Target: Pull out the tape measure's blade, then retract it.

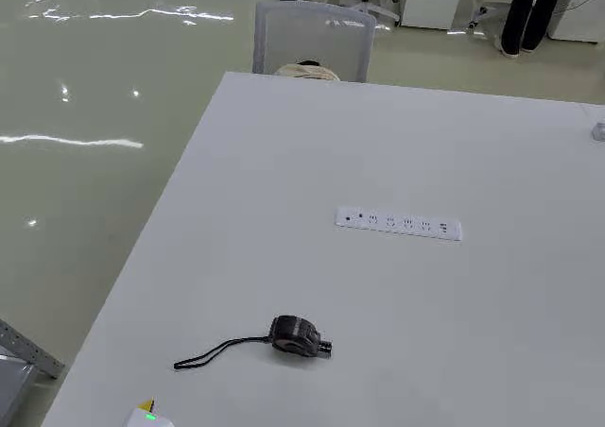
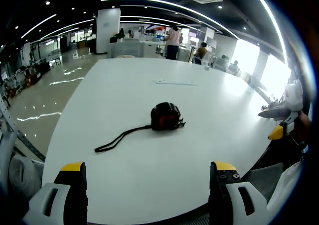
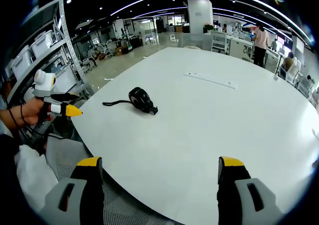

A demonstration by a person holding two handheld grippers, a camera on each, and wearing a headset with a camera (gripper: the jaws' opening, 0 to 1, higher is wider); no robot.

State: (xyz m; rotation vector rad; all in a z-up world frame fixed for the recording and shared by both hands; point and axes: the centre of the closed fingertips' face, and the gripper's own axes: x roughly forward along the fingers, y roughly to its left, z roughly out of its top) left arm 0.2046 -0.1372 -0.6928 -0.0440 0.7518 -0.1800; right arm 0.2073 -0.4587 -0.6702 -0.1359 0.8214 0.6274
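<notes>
On the near side of the long white power strip (image 1: 398,223), well apart from it, the dark rounded tape measure (image 1: 301,337) lies on the plain white worktop (image 1: 454,144). Its thin black wrist strap (image 1: 213,353) trails off sideways. The left gripper (image 2: 148,168) and the right gripper (image 3: 160,161) both hang short of it, jaws spread wide and holding nothing. The case looks light and the worktop smooth, so a one-sided pinch may skid it. The strap could also snag a jaw, and a blade let go at full reach may whip back. Beyond the power strip stands a grey mesh chair (image 1: 314,40) on a glossy pale floor (image 1: 85,77), in an open, brightly lit office.
</notes>
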